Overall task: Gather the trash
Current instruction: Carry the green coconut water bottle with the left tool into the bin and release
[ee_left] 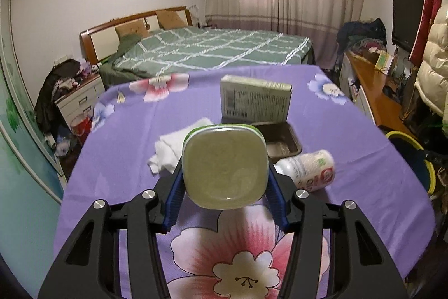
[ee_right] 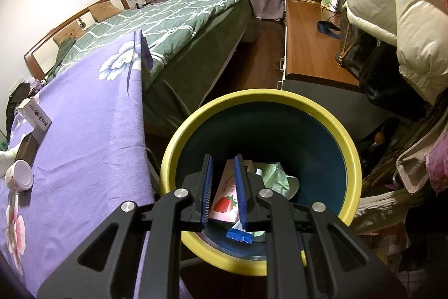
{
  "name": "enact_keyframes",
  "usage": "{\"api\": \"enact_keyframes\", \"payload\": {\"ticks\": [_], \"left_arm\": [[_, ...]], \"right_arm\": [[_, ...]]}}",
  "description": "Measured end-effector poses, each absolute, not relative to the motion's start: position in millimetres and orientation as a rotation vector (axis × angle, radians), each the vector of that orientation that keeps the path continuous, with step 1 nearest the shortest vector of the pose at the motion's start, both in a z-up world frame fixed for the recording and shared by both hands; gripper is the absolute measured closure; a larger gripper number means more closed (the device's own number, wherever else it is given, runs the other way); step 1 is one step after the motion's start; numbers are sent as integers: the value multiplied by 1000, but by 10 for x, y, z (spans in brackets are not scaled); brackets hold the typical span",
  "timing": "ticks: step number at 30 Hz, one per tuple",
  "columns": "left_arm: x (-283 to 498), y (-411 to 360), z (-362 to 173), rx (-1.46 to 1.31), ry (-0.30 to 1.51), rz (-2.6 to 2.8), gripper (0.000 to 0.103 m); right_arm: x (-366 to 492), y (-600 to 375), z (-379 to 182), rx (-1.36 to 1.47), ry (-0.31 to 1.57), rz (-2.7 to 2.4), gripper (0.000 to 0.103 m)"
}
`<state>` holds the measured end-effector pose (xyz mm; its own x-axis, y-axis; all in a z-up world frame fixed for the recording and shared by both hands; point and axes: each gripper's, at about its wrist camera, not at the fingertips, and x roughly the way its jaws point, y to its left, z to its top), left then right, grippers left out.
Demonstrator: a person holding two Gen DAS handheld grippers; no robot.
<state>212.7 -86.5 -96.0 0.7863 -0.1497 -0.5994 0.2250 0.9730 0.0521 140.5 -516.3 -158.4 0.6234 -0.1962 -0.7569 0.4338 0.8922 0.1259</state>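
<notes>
Inside the yellow-rimmed dark blue bin (ee_right: 322,114): pink strawberry carton (ee_right: 224,203), green wrapper (ee_right: 275,177), blue packet (ee_right: 238,234). Above it, right gripper (ee_right: 224,192), jaws nearly together, empty. Left gripper (ee_left: 224,187) jaws pinching square green-rimmed plastic cup (ee_left: 224,167) above purple floral counter (ee_left: 126,131), near brown tray (ee_left: 282,145).

A square translucent plastic tub (ee_left: 224,167) is held between the blue pads of the left gripper (ee_left: 224,181) at frame centre, above the purple floral tablecloth (ee_left: 140,215). Behind it lie a dark rectangular tray (ee_left: 282,142), then an upright printed cardboard box (ee_left: 254,100); a crumpled white cloth (ee_left: 170,147) lies left, a toppled white plastic bottle (ee_left: 310,170) right. In the right wrist view, a yellow-rimmed round bin (ee_right: 330,114) stands right of the table, a strawberry-printed carton (ee_right: 225,201) inside it.
</notes>
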Motion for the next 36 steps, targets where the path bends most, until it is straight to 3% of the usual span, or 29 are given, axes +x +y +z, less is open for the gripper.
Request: {"api": "enact_keyframes", "payload": {"ticks": [36], "left_arm": [[1965,-1264,-252,138,559,-287,51]], "right_arm": [[1351,-5262,-1604,343,811,-376,88]]}}
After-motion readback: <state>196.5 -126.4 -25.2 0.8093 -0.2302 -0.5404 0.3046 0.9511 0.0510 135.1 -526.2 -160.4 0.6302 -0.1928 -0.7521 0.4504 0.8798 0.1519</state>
